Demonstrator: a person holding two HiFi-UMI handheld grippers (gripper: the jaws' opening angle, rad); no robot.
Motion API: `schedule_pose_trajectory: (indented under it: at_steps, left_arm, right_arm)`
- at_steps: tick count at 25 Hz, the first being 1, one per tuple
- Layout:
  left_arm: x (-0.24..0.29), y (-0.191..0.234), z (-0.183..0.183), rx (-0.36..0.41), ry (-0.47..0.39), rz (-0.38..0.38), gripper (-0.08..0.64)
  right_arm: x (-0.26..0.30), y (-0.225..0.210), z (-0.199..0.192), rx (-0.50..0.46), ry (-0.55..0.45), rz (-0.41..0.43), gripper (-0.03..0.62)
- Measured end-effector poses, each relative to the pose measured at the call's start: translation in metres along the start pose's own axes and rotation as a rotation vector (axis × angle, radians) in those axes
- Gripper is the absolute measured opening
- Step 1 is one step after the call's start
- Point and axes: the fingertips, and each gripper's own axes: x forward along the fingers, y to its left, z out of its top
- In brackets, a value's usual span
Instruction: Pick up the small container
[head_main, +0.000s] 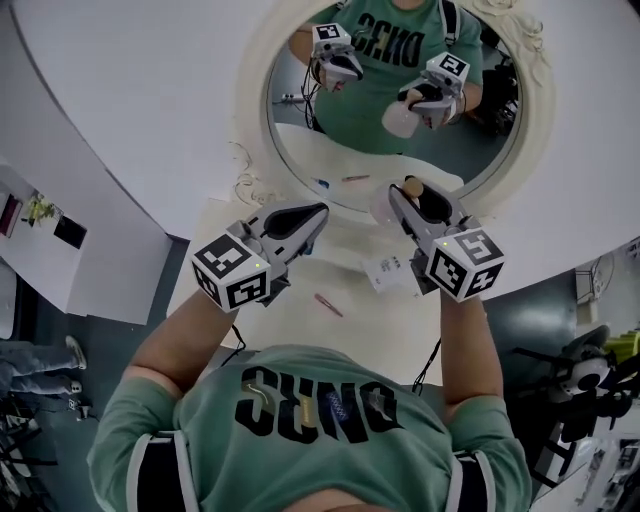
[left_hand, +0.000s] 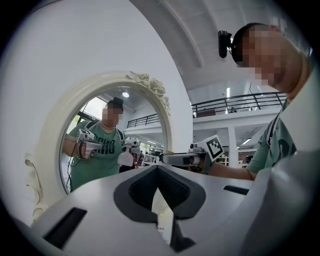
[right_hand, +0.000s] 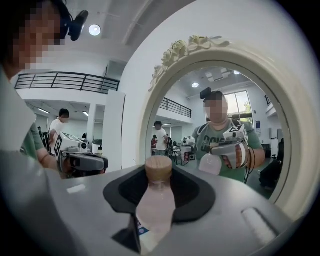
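Note:
The small container (right_hand: 156, 202) is a pale pink translucent bottle with a round wooden cap (right_hand: 158, 168). It stands upright between the jaws of my right gripper (right_hand: 159, 186), which is shut on its body. In the head view the container (head_main: 384, 207) is lifted above the white tabletop (head_main: 290, 310), in front of the mirror, with the right gripper (head_main: 408, 200) around it. My left gripper (head_main: 304, 216) hovers to the left of it at about the same height, with its jaws together and nothing between them. In its own view the left gripper (left_hand: 159, 183) shows only a thin slit.
An oval mirror (head_main: 395, 95) in an ornate white frame (head_main: 250, 110) stands right ahead and reflects both grippers and the held bottle. On the tabletop lie a pink pen (head_main: 328, 305) and a printed card (head_main: 386, 270). The floor drops away on both sides.

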Motion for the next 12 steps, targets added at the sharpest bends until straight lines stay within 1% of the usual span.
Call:
schedule_pose_trajectory:
  at_steps: [4,8,12]
  left_arm:
    - [0.000,-0.005,0.022,0.027,-0.023,-0.005,0.003]
    - [0.000,-0.014,0.037,0.036,-0.031,-0.020,0.003]
    - [0.001,-0.022,0.053,0.066,-0.041,-0.022,0.005]
  right_arm:
    - [-0.004,0.001,0.025,-0.016,-0.015,0.010,0.144]
    - [-0.010,0.004,0.043,-0.013,-0.025,0.021,0.144]
    - [-0.012,0.006,0.061,-0.031,-0.033,0.032,0.144]
